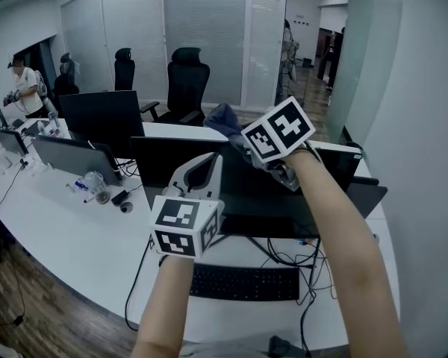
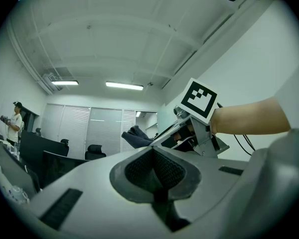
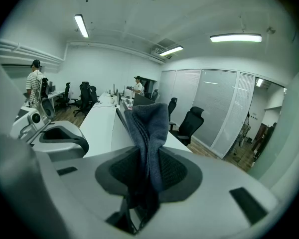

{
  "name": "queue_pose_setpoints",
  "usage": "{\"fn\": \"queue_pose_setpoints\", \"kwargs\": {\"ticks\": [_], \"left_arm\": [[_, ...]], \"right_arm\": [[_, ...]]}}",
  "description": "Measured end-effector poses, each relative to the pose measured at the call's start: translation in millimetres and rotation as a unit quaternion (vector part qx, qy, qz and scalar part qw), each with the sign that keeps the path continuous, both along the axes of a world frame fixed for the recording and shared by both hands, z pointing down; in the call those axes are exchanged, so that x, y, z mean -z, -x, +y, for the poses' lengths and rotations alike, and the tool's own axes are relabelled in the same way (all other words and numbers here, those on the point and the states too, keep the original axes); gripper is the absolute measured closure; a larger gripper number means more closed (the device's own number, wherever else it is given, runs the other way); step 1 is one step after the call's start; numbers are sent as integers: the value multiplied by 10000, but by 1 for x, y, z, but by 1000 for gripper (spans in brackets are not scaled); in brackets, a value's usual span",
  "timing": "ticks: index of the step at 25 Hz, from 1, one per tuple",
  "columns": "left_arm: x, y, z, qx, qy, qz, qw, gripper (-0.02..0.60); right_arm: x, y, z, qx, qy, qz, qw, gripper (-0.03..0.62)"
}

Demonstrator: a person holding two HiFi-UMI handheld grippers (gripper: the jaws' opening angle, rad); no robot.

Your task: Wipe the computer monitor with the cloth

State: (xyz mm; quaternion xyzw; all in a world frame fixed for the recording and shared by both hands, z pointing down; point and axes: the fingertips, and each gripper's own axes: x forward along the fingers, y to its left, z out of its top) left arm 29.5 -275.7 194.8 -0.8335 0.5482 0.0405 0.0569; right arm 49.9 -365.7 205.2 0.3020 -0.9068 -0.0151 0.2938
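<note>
A black computer monitor point(image 1: 254, 200) stands on the white desk point(image 1: 75, 237) in front of me. My right gripper point(image 1: 244, 137) is up at the monitor's top edge, shut on a dark grey-blue cloth point(image 1: 224, 118) that sticks up past the jaws. In the right gripper view the cloth point(image 3: 149, 128) is pinched between the dark pads of that gripper point(image 3: 147, 173). My left gripper point(image 1: 204, 166) hovers in front of the screen's left half, jaws shut with nothing between them. In the left gripper view its pads point(image 2: 154, 171) meet, and the cloth point(image 2: 137, 136) shows beyond.
A black keyboard point(image 1: 245, 282) and loose cables lie below the monitor. More monitors point(image 1: 101, 118) and a clear bottle point(image 1: 95, 183) sit on the desk to the left. Office chairs point(image 1: 187, 80) stand behind, and a person point(image 1: 22, 88) is at far left.
</note>
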Motion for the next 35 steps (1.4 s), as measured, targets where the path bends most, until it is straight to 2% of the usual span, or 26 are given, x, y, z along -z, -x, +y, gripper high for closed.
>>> {"fn": "queue_pose_setpoints", "kwargs": {"ticks": [14, 35], "left_arm": [[-8, -46, 1, -48, 62, -129, 9999, 574], [-5, -125, 7, -240, 50, -186, 9995, 572]], "right_arm": [[2, -48, 0, 7, -9, 27, 10000, 479], [6, -152, -2, -407, 2, -83, 9991, 478]]}}
